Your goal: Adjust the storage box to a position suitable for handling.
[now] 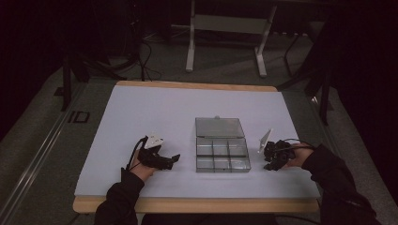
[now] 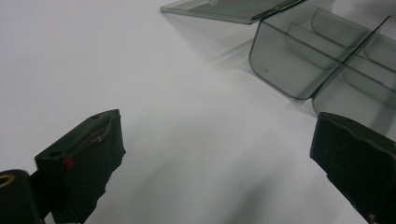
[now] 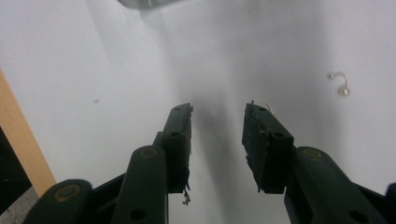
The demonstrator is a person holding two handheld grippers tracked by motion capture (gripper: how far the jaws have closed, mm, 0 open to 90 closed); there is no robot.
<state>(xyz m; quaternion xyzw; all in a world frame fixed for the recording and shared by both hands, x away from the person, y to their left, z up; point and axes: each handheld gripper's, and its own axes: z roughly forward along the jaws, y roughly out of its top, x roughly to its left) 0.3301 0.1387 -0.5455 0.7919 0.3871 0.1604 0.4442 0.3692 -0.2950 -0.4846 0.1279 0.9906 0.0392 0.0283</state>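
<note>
A clear grey plastic compartment box point(image 1: 222, 155) lies in the middle of the white mat, its lid point(image 1: 219, 126) folded back flat behind it. My left gripper point(image 1: 174, 160) rests on the mat to the box's left and points at it. In the left gripper view this gripper point(image 2: 219, 137) has its jaws spread wide over bare mat, with the box point(image 2: 299, 60) ahead at the upper right. My right gripper point(image 1: 268, 160) lies just right of the box. Its jaws point(image 3: 217, 126) stand apart with nothing between them. A tiny pale hook-shaped piece point(image 3: 340, 85) lies on the mat ahead to the right.
The mat covers a wooden table whose edge point(image 3: 18, 140) shows at the left of the right gripper view. A person's dark sleeves point(image 1: 119, 197) come in from the bottom. Table legs and cables point(image 1: 225, 42) stand on the floor beyond the far edge.
</note>
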